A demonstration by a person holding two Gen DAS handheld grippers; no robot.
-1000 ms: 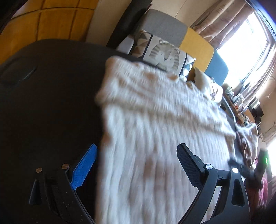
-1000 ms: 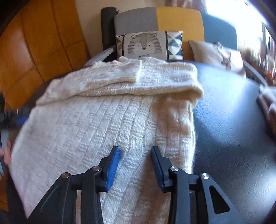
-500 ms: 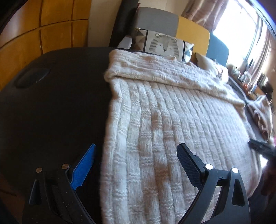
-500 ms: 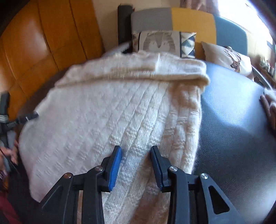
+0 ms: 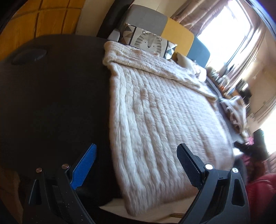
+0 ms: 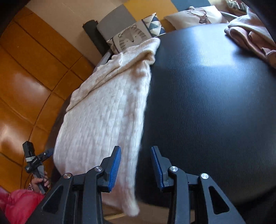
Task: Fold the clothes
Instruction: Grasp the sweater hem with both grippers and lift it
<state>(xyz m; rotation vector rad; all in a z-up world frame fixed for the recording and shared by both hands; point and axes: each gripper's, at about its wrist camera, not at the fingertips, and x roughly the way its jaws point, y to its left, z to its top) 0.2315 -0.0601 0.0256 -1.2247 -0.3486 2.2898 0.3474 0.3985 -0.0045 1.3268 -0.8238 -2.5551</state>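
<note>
A cream cable-knit sweater (image 5: 163, 120) lies flat on the black table (image 5: 51, 103), its top part folded over at the far end. My left gripper (image 5: 136, 163) hovers wide open above the sweater's near left corner, gripping nothing. In the right wrist view the sweater (image 6: 103, 120) fills the left half, and its near corner hangs over the table's front edge. My right gripper (image 6: 136, 168) is partly open over the sweater's right edge, its blue pads (image 6: 114, 168) apart from the knit. A hand holds the left gripper (image 6: 32, 160) at the far left of that view.
A pink folded garment (image 6: 250, 34) lies at the table's far right. A tiger cushion (image 6: 131, 36) and a deer cushion (image 6: 195, 15) rest on chairs behind the table. Orange wall panels (image 6: 25, 77) stand on the left. The person's red sleeve (image 6: 19, 201) is low left.
My right gripper has slid from above the sweater's middle to its right edge and rolled, tilting its view. My left gripper has drawn back, so the near hem now shows.
</note>
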